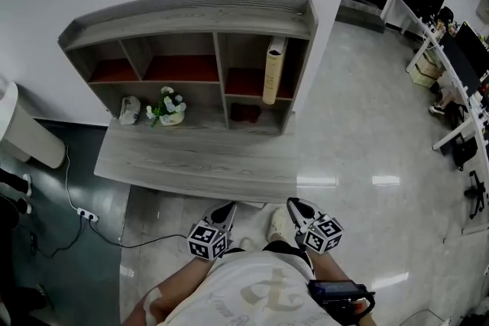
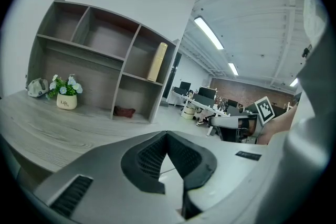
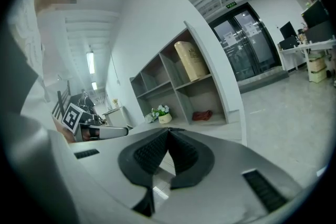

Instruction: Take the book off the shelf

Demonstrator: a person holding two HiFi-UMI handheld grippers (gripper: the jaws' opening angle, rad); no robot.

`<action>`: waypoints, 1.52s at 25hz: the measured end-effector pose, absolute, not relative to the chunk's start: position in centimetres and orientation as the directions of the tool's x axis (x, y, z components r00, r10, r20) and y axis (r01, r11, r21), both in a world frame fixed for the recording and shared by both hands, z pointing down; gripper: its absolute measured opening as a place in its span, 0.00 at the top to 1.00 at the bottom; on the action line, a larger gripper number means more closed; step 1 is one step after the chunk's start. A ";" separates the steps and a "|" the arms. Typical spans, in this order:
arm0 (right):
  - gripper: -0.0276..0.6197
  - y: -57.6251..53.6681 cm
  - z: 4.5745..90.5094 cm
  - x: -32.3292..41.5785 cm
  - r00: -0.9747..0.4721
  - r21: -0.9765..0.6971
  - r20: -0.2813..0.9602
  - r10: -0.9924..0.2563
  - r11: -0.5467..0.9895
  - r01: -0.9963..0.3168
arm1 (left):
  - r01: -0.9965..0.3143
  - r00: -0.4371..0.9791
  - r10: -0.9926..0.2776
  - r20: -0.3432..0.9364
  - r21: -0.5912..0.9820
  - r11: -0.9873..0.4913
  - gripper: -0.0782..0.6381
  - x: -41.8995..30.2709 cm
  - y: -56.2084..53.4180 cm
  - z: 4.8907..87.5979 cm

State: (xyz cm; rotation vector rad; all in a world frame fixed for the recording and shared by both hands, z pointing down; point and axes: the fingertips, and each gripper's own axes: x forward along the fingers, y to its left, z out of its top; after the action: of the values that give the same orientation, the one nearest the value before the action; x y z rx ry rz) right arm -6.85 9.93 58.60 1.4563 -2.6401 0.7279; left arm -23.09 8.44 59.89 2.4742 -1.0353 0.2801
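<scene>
On shelf, upper right compartment: book upright, long axis vertical; left gripper, right gripper closed, empty.

Left gripper and right gripper are closed, empty.

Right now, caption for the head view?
Left tongs and right tongs shut, empty, short of the desk; book standing on its shelf.

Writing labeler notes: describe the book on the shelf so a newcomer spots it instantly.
Find the grey wood-grain shelf unit standing on the matching desk. In its upper right compartment a tall cream-coloured book stands on end. It is the only thing in the upper row; the small dark red object sits in the compartment below, the white flower pot further left.
</scene>
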 end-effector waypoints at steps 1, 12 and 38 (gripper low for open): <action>0.95 9.8 58.7 -6.6 -0.559 -0.384 0.255 -0.789 0.448 -0.807 | -0.714 0.700 -0.623 0.350 0.319 -0.624 0.89 -22.8 8.3 60.0; 0.95 6.2 59.2 -1.8 -0.541 -0.401 0.254 -0.802 0.422 -0.813 | -0.689 0.722 -0.589 0.362 0.305 -0.657 0.89 -17.9 4.7 60.1; 0.95 -4.7 59.6 2.7 -0.590 -0.408 0.250 -0.768 0.469 -0.783 | -0.731 0.680 -0.625 0.383 0.290 -0.617 0.89 -12.8 -5.0 59.7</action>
State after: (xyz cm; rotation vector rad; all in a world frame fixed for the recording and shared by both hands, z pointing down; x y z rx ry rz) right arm 2.75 -4.75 59.56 1.4082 -2.6650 0.7667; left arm -12.82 -4.97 59.74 2.4697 -1.0551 0.3412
